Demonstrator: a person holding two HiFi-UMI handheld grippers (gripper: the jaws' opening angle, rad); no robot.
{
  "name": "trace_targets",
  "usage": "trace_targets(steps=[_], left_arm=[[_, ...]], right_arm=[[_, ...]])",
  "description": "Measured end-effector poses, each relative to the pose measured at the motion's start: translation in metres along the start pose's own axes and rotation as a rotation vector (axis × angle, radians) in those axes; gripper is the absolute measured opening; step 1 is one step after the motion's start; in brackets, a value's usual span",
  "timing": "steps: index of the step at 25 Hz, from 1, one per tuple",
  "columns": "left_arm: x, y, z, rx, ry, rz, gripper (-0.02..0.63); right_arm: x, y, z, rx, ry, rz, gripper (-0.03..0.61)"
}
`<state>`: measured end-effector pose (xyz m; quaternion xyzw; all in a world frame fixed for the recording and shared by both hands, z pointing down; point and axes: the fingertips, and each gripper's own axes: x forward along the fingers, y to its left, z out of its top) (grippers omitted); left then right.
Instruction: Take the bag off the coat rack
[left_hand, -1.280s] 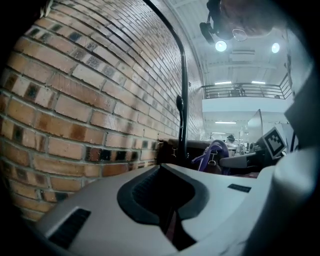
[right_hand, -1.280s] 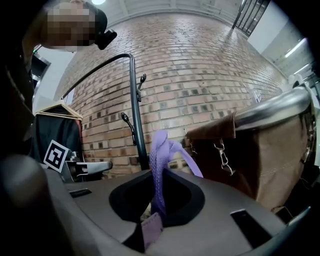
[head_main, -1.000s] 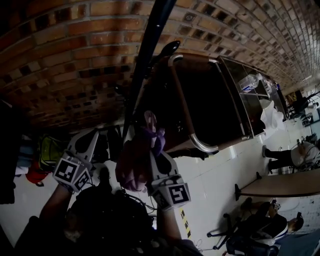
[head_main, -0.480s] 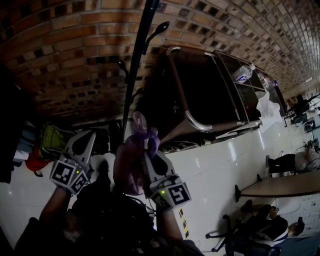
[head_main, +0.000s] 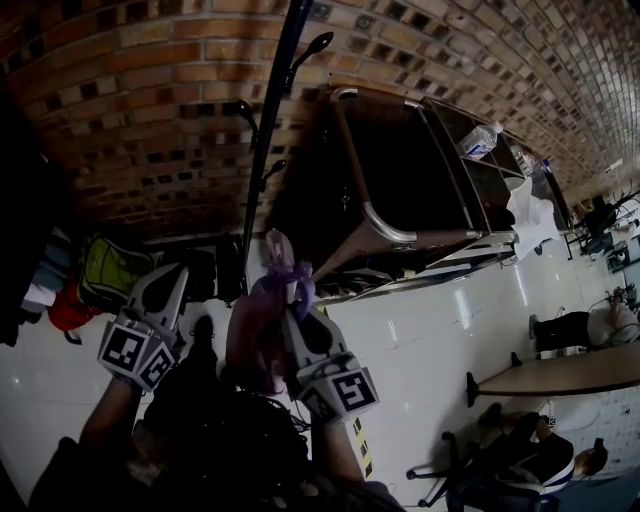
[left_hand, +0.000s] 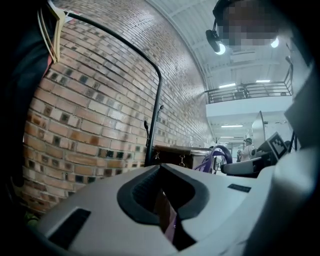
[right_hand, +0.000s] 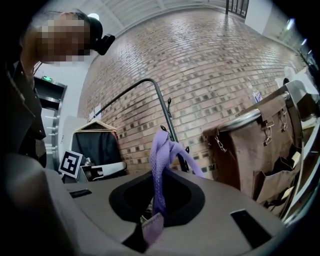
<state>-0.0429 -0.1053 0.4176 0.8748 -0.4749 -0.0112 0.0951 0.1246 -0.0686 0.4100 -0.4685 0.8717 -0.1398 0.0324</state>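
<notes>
The black coat rack pole (head_main: 270, 130) rises before the brick wall, its hooks bare. The mauve bag (head_main: 252, 330) hangs below my right gripper (head_main: 290, 292), which is shut on the bag's purple strap (head_main: 285, 265), just right of the pole's lower part. In the right gripper view the knotted strap (right_hand: 161, 155) stands up out of the closed jaws of the right gripper (right_hand: 152, 222), with the rack (right_hand: 162, 107) behind. My left gripper (head_main: 165, 285) is left of the bag and apart from it, its jaws together; in its own view the left gripper (left_hand: 167, 220) shows only a thin slit.
A brown canvas cart with a metal frame (head_main: 400, 170) stands right of the rack, a water bottle (head_main: 480, 142) on a shelf behind. Bags including a green one (head_main: 105, 272) lie on the floor at left. A table (head_main: 560, 372) and seated people are at right.
The right gripper with the strap and bag has dropped a little and drifted left along the pole. The left gripper has hardly moved.
</notes>
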Motion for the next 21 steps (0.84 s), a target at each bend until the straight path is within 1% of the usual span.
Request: trace_targets(steps=[9, 16, 21], left_arm=[[-0.007, -0.015, 0.007, 0.010, -0.029, -0.015, 0.034], [-0.011, -0.011, 0.005, 0.013, -0.039, -0.002, 0.034], [-0.015, -0.016, 0.002, 0.028, -0.033, -0.018, 0.034]], right_arm=[[-0.018, 0.001, -0.003, -0.003, 0.000, -0.015, 0.048], [-0.026, -0.001, -0.005, -0.003, -0.001, -0.036, 0.048], [-0.025, 0.000, -0.007, -0.014, -0.006, -0.037, 0.048]])
